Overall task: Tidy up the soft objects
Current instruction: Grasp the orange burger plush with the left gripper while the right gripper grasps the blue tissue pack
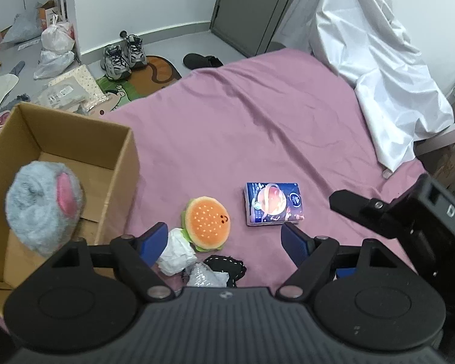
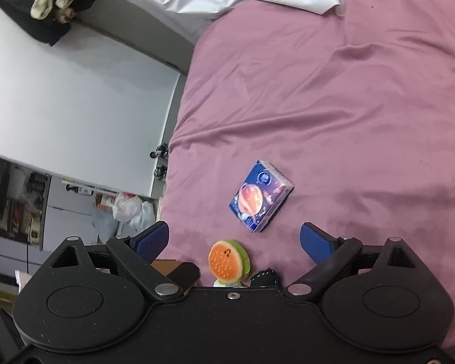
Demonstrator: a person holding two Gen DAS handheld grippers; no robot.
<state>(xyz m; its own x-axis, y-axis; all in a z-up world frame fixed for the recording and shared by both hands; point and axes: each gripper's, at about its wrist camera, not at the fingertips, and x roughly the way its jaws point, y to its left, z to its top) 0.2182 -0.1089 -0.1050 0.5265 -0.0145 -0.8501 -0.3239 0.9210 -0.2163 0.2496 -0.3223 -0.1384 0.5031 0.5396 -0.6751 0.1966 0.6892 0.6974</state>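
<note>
On the pink bed sheet (image 1: 257,121) lie a plush hamburger (image 1: 207,223), a blue tissue pack (image 1: 273,203), a crumpled white cloth (image 1: 177,253) and a black fabric piece (image 1: 227,268). A grey plush with a pink ear (image 1: 42,206) sits at the open cardboard box (image 1: 66,148) on the left, in mid-air or on its rim. My left gripper (image 1: 226,239) is open above the hamburger and cloth. My right gripper (image 2: 235,238) is open over the sheet; the hamburger (image 2: 226,262) and tissue pack (image 2: 261,195) lie between its fingers.
A white crumpled sheet (image 1: 379,60) covers the bed's far right. Shoes (image 1: 124,56), slippers, bags and mats lie on the floor beyond the bed. The right gripper's body (image 1: 409,212) shows at the right of the left wrist view.
</note>
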